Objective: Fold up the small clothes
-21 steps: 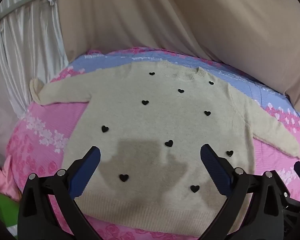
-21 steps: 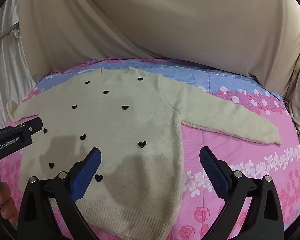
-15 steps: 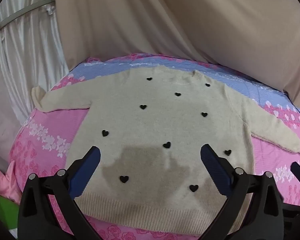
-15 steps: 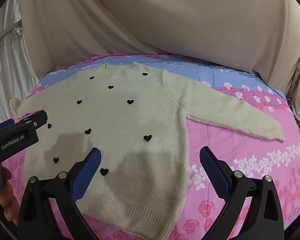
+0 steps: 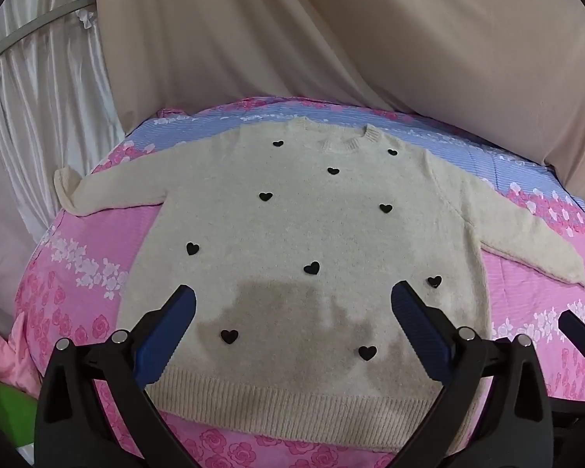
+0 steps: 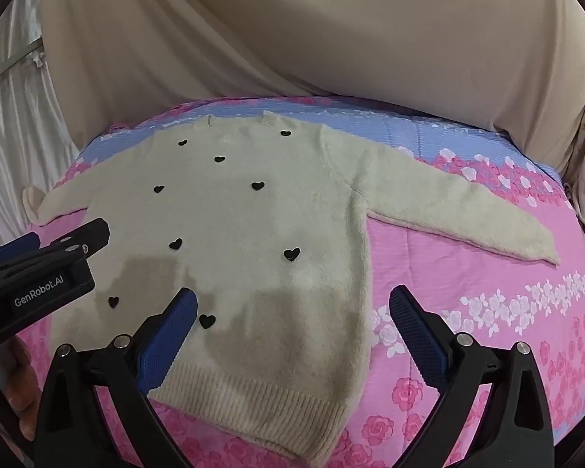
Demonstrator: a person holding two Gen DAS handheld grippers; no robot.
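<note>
Pink floral bedspread (image 5: 78, 265) carries a fuzzy cream sweater (image 5: 312, 234) flat; left gripper (image 5: 292, 304) and right gripper (image 6: 292, 304) both spread

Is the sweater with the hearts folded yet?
No, the sweater is still spread flat on the bed. Both sleeves stick out sideways, and the hem lies straight, with nothing folded over.

A cream sweater (image 6: 261, 234) dotted with black hearts is laid flat, sleeves spread, on a pink floral sheet (image 6: 468, 312), while the right gripper (image 6: 292, 308) is held wide apart above its hem and the left gripper (image 6: 39, 273) is seen at the left edge.
</note>
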